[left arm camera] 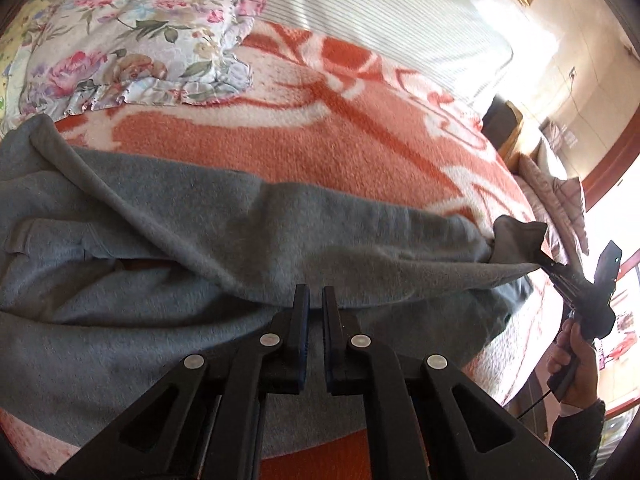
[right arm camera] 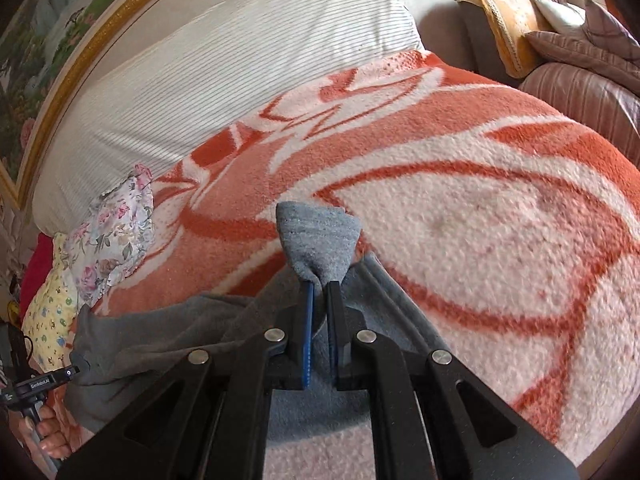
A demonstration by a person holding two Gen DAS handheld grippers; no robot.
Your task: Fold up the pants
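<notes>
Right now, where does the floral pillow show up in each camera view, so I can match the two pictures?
Left wrist view: the floral pillow lies at the upper left, beyond the grey pants.
Right wrist view: the floral pillow sits at the left edge, about mid-height.
Shared landmark: the orange and white blanket under both.
</notes>
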